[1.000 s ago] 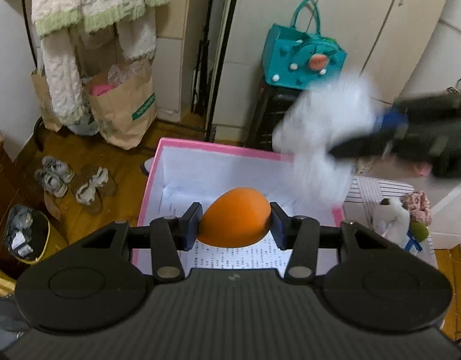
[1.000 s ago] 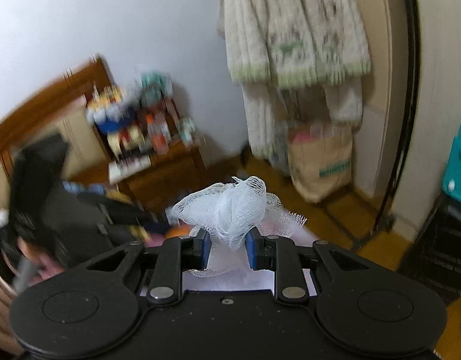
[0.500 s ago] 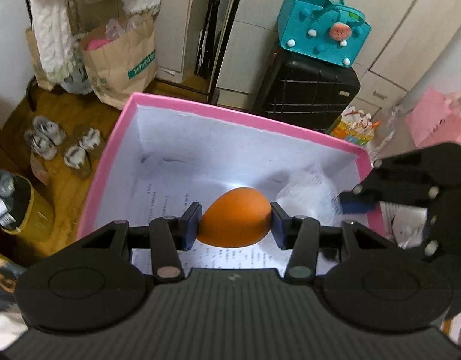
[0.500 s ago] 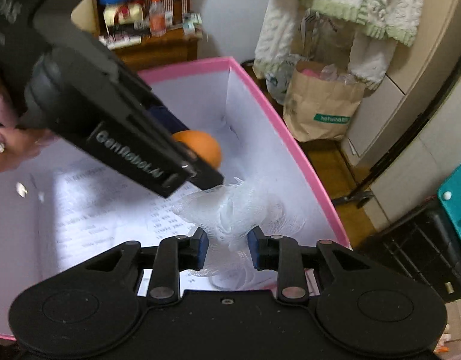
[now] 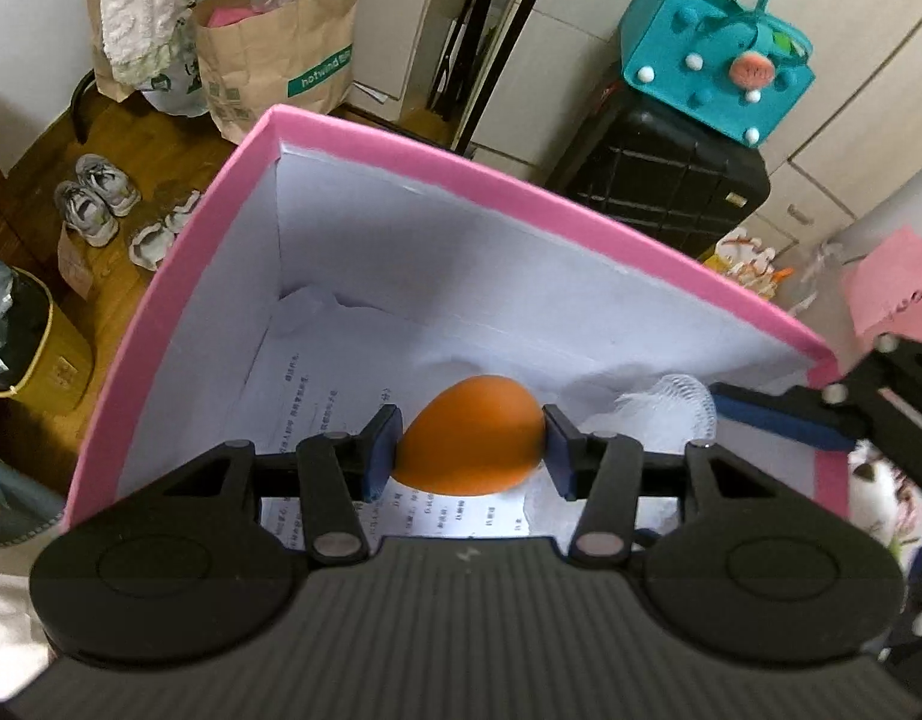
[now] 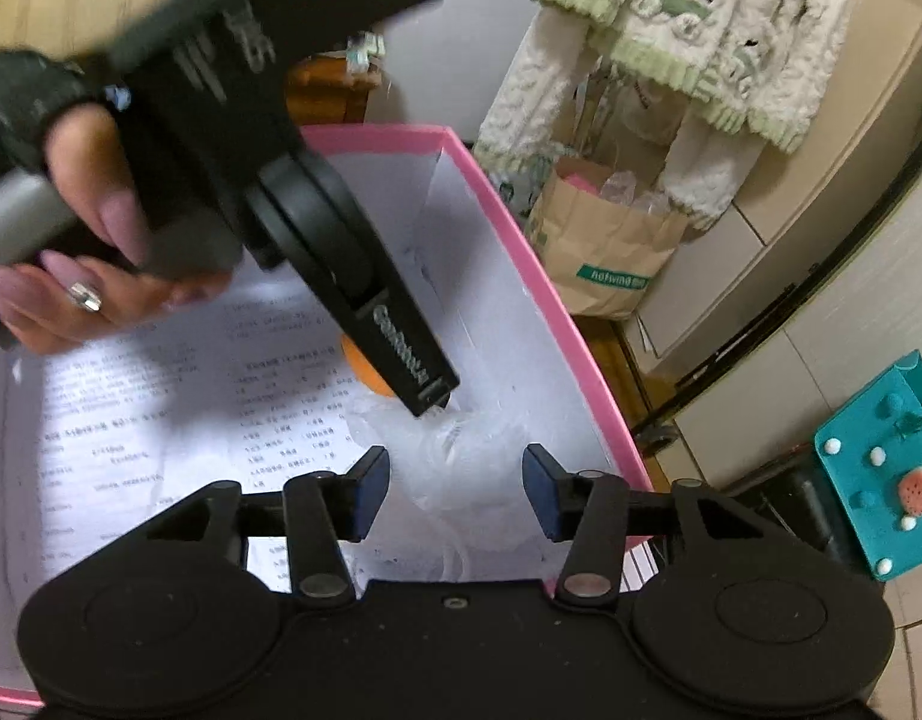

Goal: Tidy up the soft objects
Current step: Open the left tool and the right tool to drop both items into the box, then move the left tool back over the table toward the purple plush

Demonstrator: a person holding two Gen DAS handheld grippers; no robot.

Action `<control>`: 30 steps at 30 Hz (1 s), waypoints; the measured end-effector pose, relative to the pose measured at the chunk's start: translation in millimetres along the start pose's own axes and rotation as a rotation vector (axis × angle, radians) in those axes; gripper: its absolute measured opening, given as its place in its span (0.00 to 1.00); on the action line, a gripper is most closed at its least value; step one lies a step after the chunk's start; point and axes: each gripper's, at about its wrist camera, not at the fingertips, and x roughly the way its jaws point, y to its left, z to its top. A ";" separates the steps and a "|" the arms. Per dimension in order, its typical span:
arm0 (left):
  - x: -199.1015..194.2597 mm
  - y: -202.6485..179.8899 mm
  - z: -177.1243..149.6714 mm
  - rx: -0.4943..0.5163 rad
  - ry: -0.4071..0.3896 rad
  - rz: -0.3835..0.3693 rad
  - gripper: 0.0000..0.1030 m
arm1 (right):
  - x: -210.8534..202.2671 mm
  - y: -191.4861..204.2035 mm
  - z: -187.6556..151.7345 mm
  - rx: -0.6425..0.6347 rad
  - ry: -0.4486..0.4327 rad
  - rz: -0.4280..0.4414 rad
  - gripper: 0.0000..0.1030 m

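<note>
While your left hand-held gripper (image 5: 469, 450) clamped the orange ball (image 5: 471, 433) inside the pink box (image 5: 520, 186), your open right hand-held gripper (image 6: 455, 492) risked snagging the white mesh (image 6: 461, 468) when pulling away.

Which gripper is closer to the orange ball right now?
Left. The left gripper is shut on the orange ball inside the pink box; the right gripper is open beside it, over the white mesh.

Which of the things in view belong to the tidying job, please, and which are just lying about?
Job:
orange ball in left claw
white mesh puff, by open right claw
pink box

Lying about:
teal bag
paper bag
shoes
suitcase
</note>
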 end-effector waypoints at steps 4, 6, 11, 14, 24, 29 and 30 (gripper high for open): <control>0.8 -2.1 -0.2 0.016 0.000 0.012 0.58 | -11.2 -1.7 -3.8 0.075 -0.023 -0.011 0.53; -4.0 -1.5 -0.1 0.014 -0.023 -0.001 0.63 | -17.3 -4.0 -5.6 0.114 -0.045 -0.017 0.53; -20.3 -7.8 0.4 0.057 -0.098 -0.028 0.67 | -42.5 -5.2 -14.3 0.225 -0.085 0.018 0.53; -34.8 -14.5 -2.5 0.106 -0.111 -0.026 0.67 | -55.8 -4.9 -24.5 0.279 -0.091 0.048 0.53; -113.9 -39.8 -39.1 0.380 -0.127 0.084 0.69 | -112.2 9.8 -50.2 0.373 -0.148 0.123 0.54; -160.0 -46.8 -57.7 0.393 -0.129 0.072 0.70 | -138.4 20.4 -56.7 0.366 -0.156 0.110 0.54; -165.9 -48.4 -61.3 0.387 -0.114 0.064 0.70 | -143.6 22.5 -57.1 0.361 -0.159 0.101 0.54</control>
